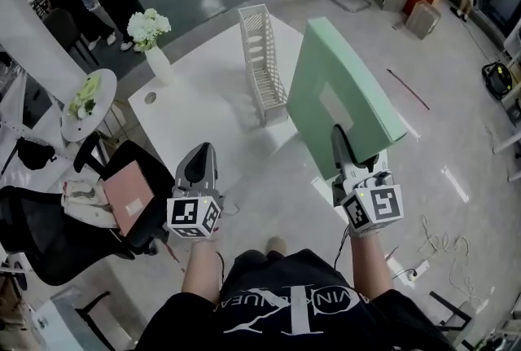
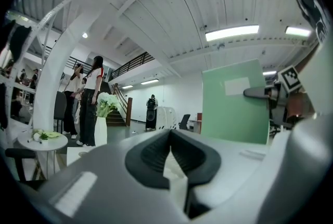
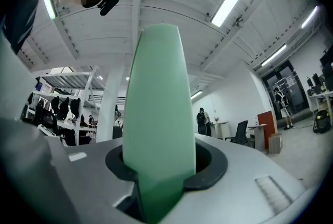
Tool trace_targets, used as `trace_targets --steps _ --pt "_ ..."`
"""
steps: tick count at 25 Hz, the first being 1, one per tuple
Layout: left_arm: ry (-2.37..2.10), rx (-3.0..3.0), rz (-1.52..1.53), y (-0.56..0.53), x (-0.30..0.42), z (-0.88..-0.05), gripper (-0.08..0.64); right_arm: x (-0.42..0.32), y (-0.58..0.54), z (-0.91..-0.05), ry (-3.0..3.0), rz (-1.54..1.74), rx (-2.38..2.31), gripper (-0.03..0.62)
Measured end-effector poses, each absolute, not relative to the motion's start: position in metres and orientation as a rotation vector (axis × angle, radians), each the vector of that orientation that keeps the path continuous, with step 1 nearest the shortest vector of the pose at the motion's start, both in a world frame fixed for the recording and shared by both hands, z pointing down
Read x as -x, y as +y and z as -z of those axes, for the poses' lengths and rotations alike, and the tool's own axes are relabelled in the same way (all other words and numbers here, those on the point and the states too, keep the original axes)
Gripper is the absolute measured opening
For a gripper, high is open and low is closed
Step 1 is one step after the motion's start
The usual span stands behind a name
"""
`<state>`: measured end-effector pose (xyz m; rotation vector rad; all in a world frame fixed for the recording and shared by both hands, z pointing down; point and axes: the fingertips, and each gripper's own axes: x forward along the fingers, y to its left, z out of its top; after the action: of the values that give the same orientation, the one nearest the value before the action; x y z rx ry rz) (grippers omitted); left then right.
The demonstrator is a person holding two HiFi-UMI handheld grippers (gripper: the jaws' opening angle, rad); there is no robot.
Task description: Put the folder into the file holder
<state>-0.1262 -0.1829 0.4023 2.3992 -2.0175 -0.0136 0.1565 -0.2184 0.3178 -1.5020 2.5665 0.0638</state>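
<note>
A thick mint-green folder [image 1: 342, 93] with a white label stands upright in the air, over the right edge of the white table [image 1: 203, 117]. My right gripper [image 1: 340, 138] is shut on its lower edge. In the right gripper view the folder [image 3: 158, 114] fills the space between the jaws. The white slatted file holder [image 1: 262, 64] stands on the table's far side, left of the folder and apart from it. My left gripper [image 1: 199, 152] hovers at the table's near edge, shut with nothing in it. The left gripper view shows its pads [image 2: 151, 153] meeting, with the folder [image 2: 237, 103] off to the right.
A white vase of white flowers [image 1: 155, 48] stands at the table's left corner. Left of the table are a small round table [image 1: 88, 101] and a black chair with a pink item [image 1: 126, 195]. People stand at the back left. Cables [image 1: 435, 247] lie on the floor at right.
</note>
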Motion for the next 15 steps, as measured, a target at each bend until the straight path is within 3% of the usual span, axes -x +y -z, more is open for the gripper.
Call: trace_targets --steps 15 --pt "-2.017 -2.417 -0.004 -0.247 0.147 -0.399 0.0 -0.108 -0.305 -0.289 2.551 -0.072 1.485 0.186"
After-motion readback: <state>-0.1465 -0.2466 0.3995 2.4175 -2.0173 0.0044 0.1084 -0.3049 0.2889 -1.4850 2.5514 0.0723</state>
